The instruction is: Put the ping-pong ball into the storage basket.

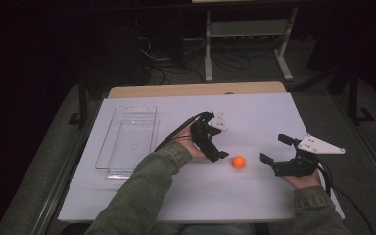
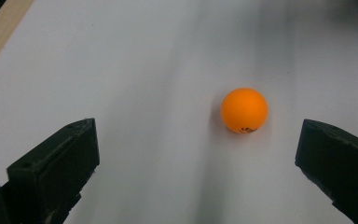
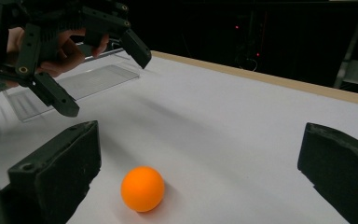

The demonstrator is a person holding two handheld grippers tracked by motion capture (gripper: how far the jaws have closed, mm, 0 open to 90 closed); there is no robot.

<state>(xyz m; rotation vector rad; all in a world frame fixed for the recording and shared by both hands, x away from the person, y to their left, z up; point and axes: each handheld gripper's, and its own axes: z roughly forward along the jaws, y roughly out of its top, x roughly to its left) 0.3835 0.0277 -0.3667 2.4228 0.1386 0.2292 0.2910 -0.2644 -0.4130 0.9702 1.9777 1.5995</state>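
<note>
**Two open claws flank one orange ball**

High view: an orange ball [image 1: 238, 162] sits on the white desk [image 1: 254, 112] between two hand-held claws. The left claw [image 1: 214, 139] hovers just beside the ball, which lies a little to the claw's right and toward the person. The right claw [image 1: 273, 150] is farther off, with the ball to its left. Both stand wide open and empty. A clear plastic tray [image 1: 127, 142] rests well to the left of the left claw.

Left gripper view: the ball [image 2: 244, 110] lies ahead of the claw, between the lines of its two spread jaws but nearer the right-hand one, not yet touched by either. Being round, it has no long axis to line up with.

Right gripper view: the ball [image 3: 142, 188] sits low and close, just beside this claw's left-hand jaw and apart from it. The left claw [image 3: 100, 74] hangs above and beyond the ball, jaws parted.

Judging from this, the left claw is nearer and better placed; it needs only a short move forward and slightly rightward to centre the ball.
</note>
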